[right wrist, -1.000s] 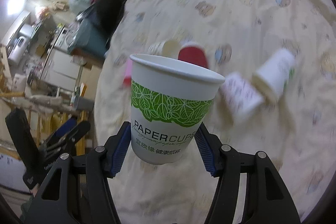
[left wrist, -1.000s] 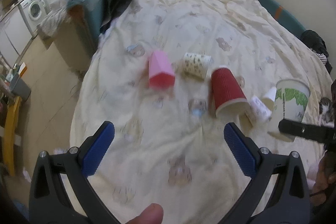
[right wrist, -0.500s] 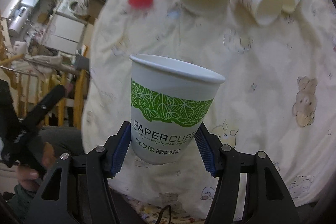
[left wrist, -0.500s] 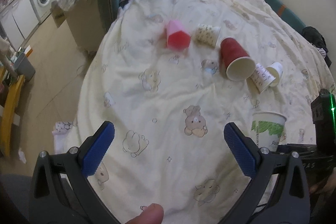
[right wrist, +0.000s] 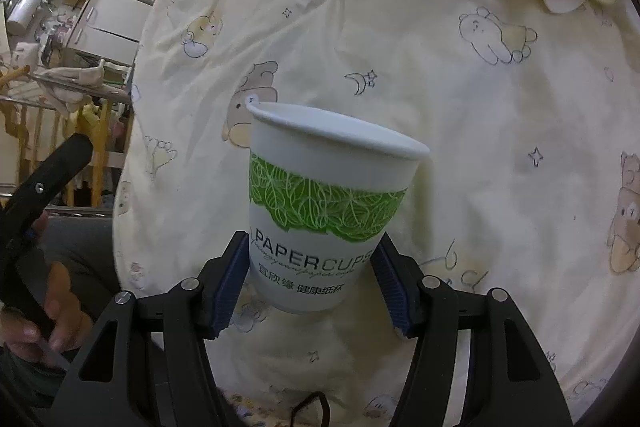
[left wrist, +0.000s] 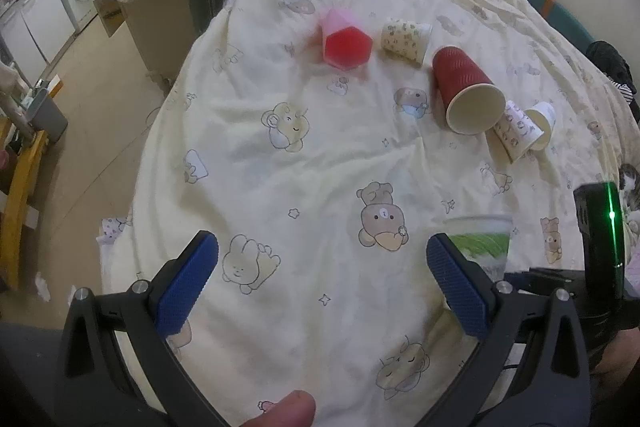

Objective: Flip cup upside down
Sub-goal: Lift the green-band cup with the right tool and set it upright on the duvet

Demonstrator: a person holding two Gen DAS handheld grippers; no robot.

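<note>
My right gripper (right wrist: 312,287) is shut on a white paper cup with a green leaf band (right wrist: 324,211), gripped near its base, rim pointing away from me and held upright over the cream bedsheet (right wrist: 480,107). The same cup shows in the left wrist view (left wrist: 480,239), just right of my left gripper (left wrist: 320,283), which is open and empty above the sheet (left wrist: 300,167). The right tool's body (left wrist: 600,247) shows at the right edge.
Several other cups lie on their sides farther up the bed: a pink one (left wrist: 344,39), a patterned one (left wrist: 406,39), a red ribbed one (left wrist: 466,91) and two small ones (left wrist: 524,131). The bed edge drops to the floor (left wrist: 92,99) at left.
Both grippers have pulled back toward the near end of the bed and lowered. The held cup stays upright in the right gripper and now sits closer to the sheet.
</note>
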